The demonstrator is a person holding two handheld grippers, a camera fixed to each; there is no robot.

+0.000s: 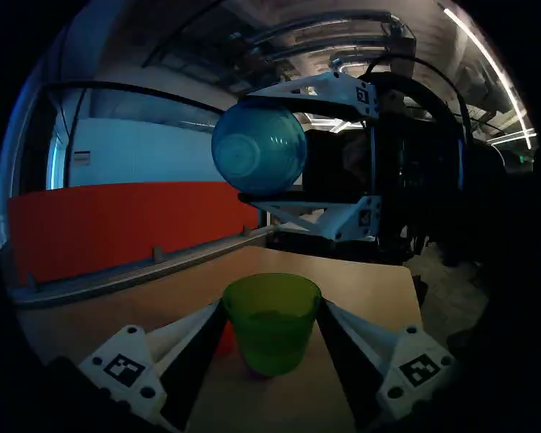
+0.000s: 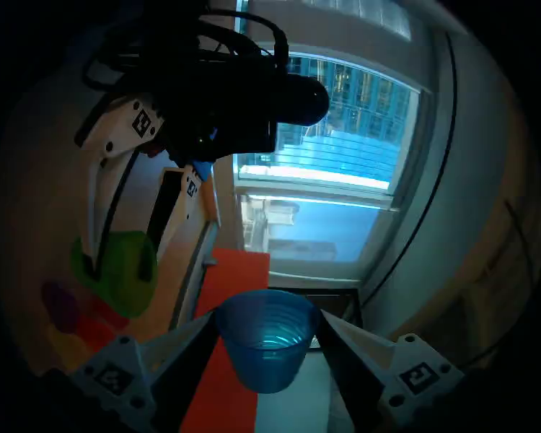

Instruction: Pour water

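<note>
Green cup [image 1: 271, 328]: clamped between left gripper [image 1: 270, 312] fingers. Blue cup [image 1: 259, 147]: clamped between right gripper [image 2: 267, 322] fingers, tipped sideways, higher than green cup.

A wooden tabletop [image 1: 364, 285] lies under and beyond the left gripper's fingers [image 1: 173, 333], with a small red object [image 1: 226, 338] just inside the left-hand finger. Past their tips to the left stands an orange partition [image 1: 126, 224], and ceiling pipes [image 1: 321, 32] run above. Beyond the right gripper's fingers [image 2: 357, 345] is a bright window [image 2: 328, 180].
</note>
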